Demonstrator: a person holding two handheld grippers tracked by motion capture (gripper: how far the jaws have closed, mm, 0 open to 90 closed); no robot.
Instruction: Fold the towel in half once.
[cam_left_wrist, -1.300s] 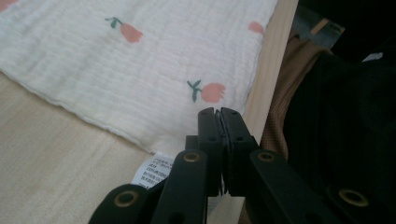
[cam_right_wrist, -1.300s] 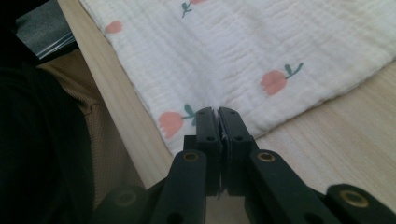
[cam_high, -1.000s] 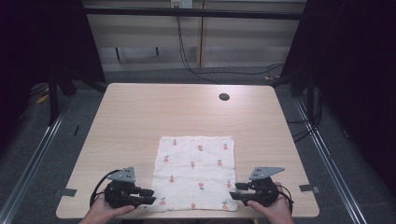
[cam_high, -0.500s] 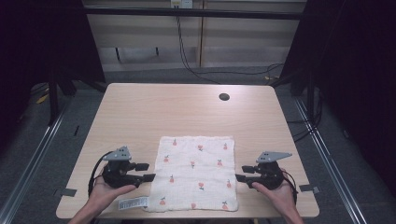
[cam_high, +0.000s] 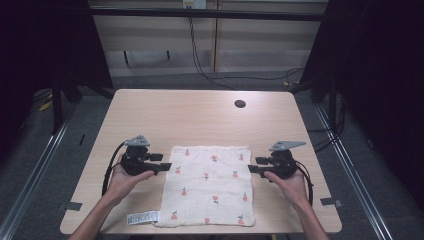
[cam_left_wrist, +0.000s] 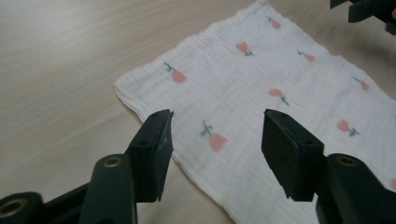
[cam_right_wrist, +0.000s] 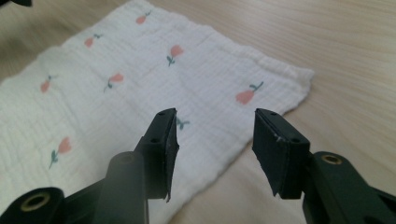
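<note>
The white muslin cloth with small red flower prints lay flat on the worktop, spread toward its near edge and roughly midway between the left and right edges. A white label stuck out at the cloth's near left corner, close to the worktop's near edge. The left tool hung at the cloth's left edge, near its far left corner, its jaws released and holding nothing; they had just been opening. The right tool stood at the cloth's right edge near the far right corner, jaws likewise apart and empty, having just opened a little further. A dark round hole sat near the worktop's far edge, well apart from the cloth.
</note>
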